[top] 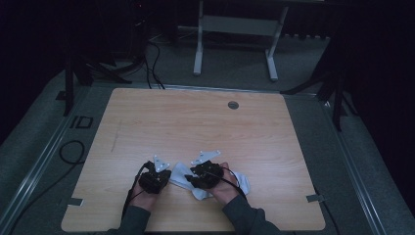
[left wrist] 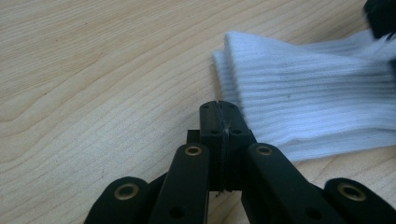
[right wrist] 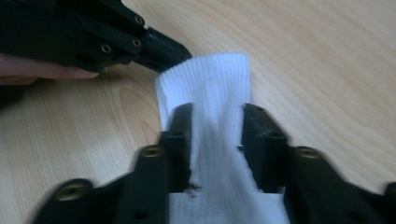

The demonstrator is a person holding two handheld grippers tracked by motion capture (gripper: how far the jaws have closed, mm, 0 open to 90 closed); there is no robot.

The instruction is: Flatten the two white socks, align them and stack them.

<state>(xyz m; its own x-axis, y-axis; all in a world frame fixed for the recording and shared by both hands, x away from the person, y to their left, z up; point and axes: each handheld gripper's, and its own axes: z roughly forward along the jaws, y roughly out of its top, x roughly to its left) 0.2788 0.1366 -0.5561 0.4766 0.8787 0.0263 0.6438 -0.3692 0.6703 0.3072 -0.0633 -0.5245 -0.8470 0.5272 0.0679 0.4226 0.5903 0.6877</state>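
A white ribbed sock lies flat near the front edge of the wooden table. My right gripper comes at it from the right. In the right gripper view its jaws stand on both sides of the sock and bunch the fabric between them. My left gripper is shut with nothing between its jaws. Its tip rests against the cuff edge of the sock. The right gripper view shows that left gripper touching the cuff's corner.
A round grommet sits near the table's far edge. Tape marks lie on the front corners. Cables run over the floor at the left, and a white desk frame stands behind the table.
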